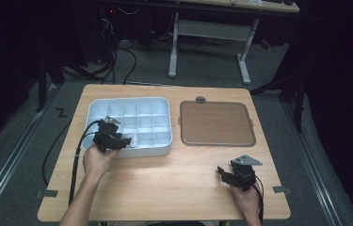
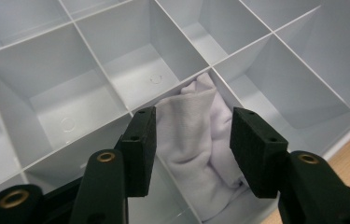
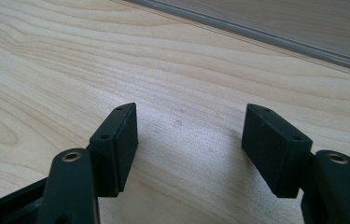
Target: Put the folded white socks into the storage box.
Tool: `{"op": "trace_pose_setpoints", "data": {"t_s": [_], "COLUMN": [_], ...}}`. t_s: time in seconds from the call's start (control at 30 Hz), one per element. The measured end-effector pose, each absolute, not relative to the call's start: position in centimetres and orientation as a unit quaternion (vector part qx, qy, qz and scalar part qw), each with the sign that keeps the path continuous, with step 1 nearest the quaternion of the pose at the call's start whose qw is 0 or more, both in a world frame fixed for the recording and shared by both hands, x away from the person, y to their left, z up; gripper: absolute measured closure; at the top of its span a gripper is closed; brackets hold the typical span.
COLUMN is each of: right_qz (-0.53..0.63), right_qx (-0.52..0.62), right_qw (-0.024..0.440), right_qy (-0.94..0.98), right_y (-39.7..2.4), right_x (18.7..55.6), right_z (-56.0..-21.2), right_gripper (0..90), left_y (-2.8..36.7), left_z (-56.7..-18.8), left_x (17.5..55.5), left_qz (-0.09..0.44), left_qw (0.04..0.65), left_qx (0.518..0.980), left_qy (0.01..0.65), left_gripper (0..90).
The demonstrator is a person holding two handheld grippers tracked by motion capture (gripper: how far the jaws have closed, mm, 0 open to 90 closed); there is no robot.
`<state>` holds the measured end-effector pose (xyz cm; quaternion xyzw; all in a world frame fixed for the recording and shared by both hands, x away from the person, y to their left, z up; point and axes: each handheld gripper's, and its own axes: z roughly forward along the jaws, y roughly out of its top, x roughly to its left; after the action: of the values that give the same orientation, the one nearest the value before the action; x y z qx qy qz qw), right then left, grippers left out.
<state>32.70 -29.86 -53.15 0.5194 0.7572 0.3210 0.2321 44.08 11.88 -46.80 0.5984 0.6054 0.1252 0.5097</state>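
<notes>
White crumpled cloth (image 2: 200, 154) sits tucked into one compartment of the pale grey plastic divided organiser tray (image 1: 165, 101), in the row along the tray's near edge, as I see it in the left gripper view, and I read that as the place it was meant to go: it lies bunched below the divider walls, partly leaning on one of them. My left gripper (image 2: 192, 149) hangs just above it with its black jaws spread apart on either side of the cloth; the pads do not press on the fabric, so nothing is gripped, and I judge the cloth rests in the cell by its own weight. In the high view the left gripper (image 1: 126, 140) reaches in over the tray's near wall, which suits dropping something into that front row without crossing the other cells. My right gripper (image 1: 222, 170) is parked well apart on the light wooden table (image 1: 174, 183), below the flat brown lid with a grey rim (image 1: 216, 123) that lies just beside the tray on the right. Its jaws are spread wide over bare wood with nothing between them, as the right gripper view (image 3: 189, 144) shows, so I take it as idle and kept clear of the working hand. The other compartments I can see are empty.
</notes>
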Motion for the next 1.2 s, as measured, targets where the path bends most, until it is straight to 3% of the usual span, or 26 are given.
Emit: {"op": "trace_pose_setpoints", "data": {"t_s": [0.33, 1.2], "right_qz": [0.321, 0.321], "right_qx": [0.52, 0.52], "right_qw": [0.232, 0.232], "right_qy": [0.757, 0.757], "right_y": [-29.8, -29.8], "right_x": [32.7, 32.7], "right_z": [-53.1, -53.1], "right_gripper": [36.5, 36.5], "left_y": [13.1, 16.5], "left_z": [-45.0, -46.1], "left_x": [42.3, 38.4], "left_qz": [0.129, 0.119], "left_qw": [0.546, 0.574], "left_qx": [0.578, 0.534], "left_qy": [0.593, 0.609], "left_gripper": [49.3, 46.6]}}
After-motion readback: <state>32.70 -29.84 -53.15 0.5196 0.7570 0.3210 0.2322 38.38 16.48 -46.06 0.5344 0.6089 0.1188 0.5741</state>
